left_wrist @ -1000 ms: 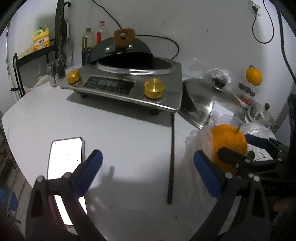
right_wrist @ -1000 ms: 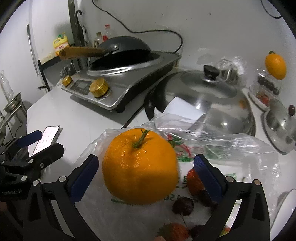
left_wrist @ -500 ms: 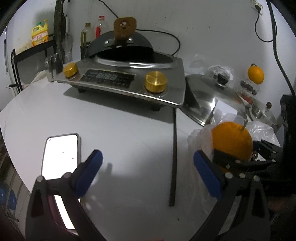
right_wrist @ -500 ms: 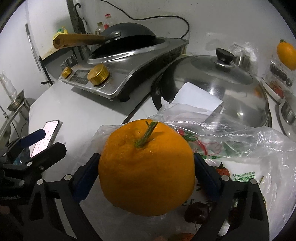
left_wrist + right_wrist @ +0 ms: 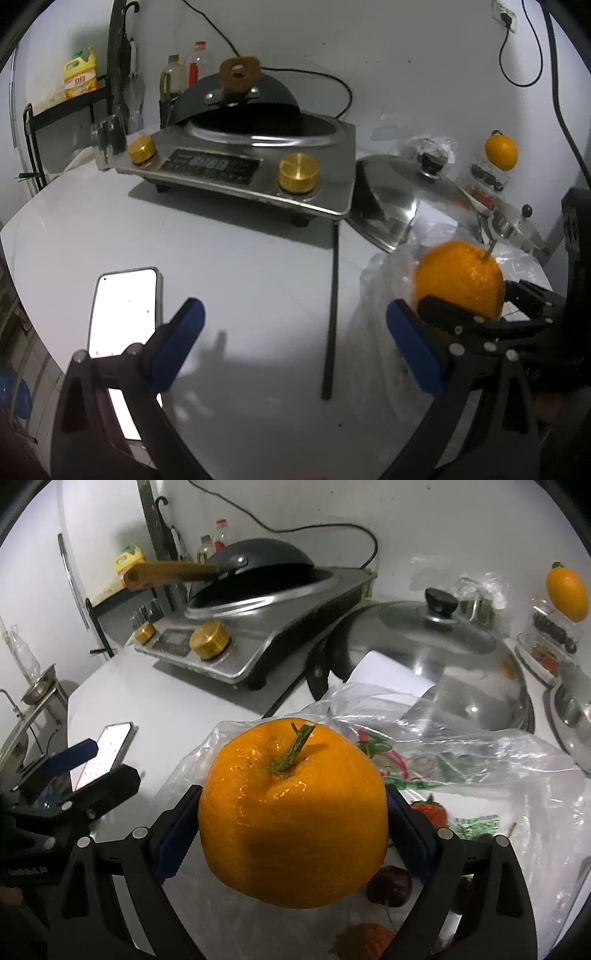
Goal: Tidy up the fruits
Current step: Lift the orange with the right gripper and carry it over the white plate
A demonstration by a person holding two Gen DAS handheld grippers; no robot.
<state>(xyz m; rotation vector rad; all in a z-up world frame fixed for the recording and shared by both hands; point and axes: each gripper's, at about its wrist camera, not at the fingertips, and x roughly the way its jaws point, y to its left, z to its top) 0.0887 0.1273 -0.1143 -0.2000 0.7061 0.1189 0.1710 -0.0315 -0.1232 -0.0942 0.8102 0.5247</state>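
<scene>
Right wrist view: the right gripper point(image 5: 293, 819), jaws just closing, apparently clamps the orange point(image 5: 291, 812) above the plastic bag point(image 5: 461, 746), ready to move; the left gripper point(image 5: 295, 343) gapes empty.

White table point(image 5: 240, 258) — phone point(image 5: 125, 306), cooker point(image 5: 251, 166), pot lid point(image 5: 417, 199), plastic bag point(image 5: 461, 760).

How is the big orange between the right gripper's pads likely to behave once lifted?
The orange is round and glossy, so it could slip or rotate between the flat blue pads of the right gripper. It fills the jaws nearly at full width, so probably heavy. The peel looks firm, unlikely to crush.
</scene>
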